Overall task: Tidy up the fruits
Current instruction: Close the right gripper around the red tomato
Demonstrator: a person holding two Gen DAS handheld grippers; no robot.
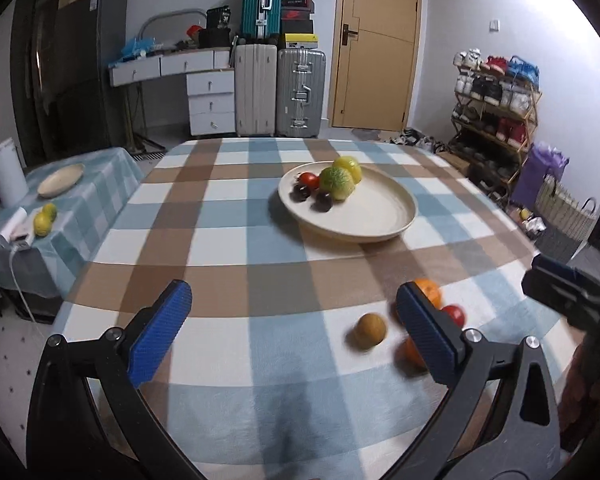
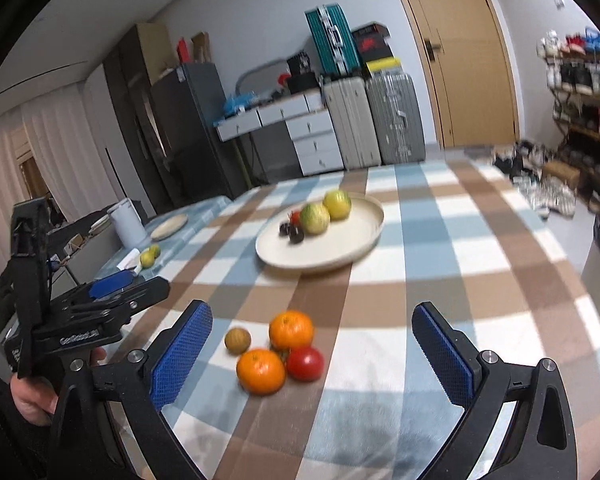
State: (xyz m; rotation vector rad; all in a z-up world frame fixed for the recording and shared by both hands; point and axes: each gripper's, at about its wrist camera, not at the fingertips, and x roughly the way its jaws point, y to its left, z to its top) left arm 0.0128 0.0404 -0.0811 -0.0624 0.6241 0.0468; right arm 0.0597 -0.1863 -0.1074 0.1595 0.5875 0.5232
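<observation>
The fingers of the right gripper (image 2: 312, 356) are spread wide and empty above two oranges (image 2: 261, 371), a tomato (image 2: 305, 363) and a small brown fruit (image 2: 237, 340) clustered on the checked surface (image 2: 440, 280). The left gripper (image 1: 292, 332) is likewise held open, with nothing between its fingers. Farther back, a cream plate (image 2: 340, 244) is seen carrying green-yellow fruits (image 2: 315, 218), a small red one and dark ones.

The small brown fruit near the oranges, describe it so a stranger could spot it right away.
On the checked tablecloth, nearer than the plate, four fruits cluster together. The brown fruit lies at the cluster's left edge, beside two oranges and a tomato. It is the smallest and the only dull brown one.
</observation>
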